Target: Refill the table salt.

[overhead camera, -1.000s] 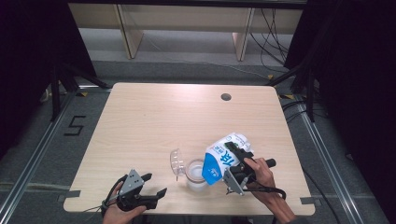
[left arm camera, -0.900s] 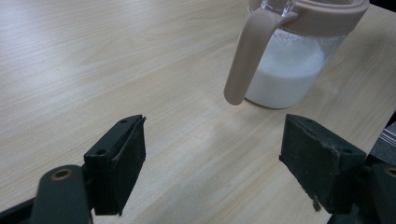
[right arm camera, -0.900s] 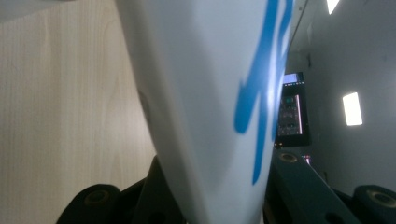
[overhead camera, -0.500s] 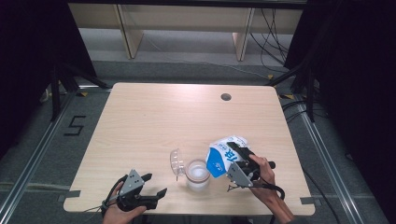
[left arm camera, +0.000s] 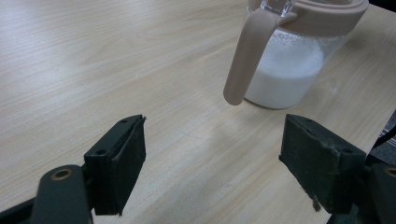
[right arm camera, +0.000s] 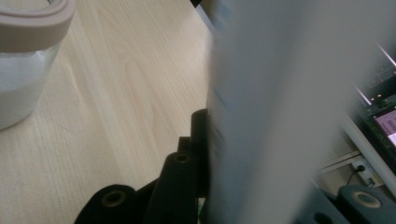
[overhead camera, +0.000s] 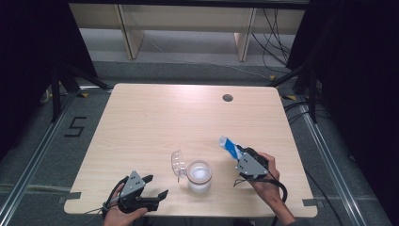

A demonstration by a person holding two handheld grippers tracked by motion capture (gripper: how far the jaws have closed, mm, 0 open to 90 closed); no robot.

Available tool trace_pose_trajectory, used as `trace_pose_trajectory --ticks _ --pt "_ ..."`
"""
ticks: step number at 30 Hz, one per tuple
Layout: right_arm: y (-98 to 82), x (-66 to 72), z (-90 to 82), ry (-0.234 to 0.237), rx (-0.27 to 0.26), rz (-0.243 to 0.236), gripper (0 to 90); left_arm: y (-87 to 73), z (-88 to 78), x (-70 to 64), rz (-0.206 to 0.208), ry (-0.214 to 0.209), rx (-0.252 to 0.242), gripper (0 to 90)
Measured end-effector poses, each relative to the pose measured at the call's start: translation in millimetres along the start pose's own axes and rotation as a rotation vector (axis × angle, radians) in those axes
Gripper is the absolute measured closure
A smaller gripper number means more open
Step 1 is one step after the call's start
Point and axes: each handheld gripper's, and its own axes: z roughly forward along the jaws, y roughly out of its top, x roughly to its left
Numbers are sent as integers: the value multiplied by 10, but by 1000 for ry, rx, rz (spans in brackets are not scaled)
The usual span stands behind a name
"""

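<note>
Carton (overhead camera: pixel 230 147): blue-white, clamped in right gripper (overhead camera: pixel 241 155) whose jaws have just been closing, tilted beside jug (overhead camera: pixel 199 176) of milk; thin-walled, crushable, likely light, best gripped mid-body. Left gripper (overhead camera: pixel 153 187): wide open, empty, on table (overhead camera: pixel 188 113)

Pale wooden table (overhead camera: pixel 155 117), grey floor (overhead camera: pixel 37 141), perhaps shelving (overhead camera: pixel 183 19) behind.

A light wooden table (overhead camera: pixel 155 122) with rounded corners stands on a grey floor (overhead camera: pixel 42 155). A small round hole (overhead camera: pixel 227 98) sits near the table's far edge. Beyond the table stand pale wooden shelf legs (overhead camera: pixel 127 28), with dark cables (overhead camera: pixel 277 28) trailing beside them. A "5" mark (overhead camera: pixel 75 126) lies on the floor left of the table.
</note>
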Motion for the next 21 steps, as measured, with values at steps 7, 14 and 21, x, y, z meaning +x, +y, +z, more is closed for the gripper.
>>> trace_pose_trajectory --ticks 7,14,21 --pt "-99 -4 58 57 14 91 881 0 7 5 -3 -7 -5 219" --pt "-121 -59 47 72 -15 191 883 -1 3 -3 -1 -2 1 219" --pt "-160 -87 83 93 -41 295 886 1 6 4 5 -3 2 219"
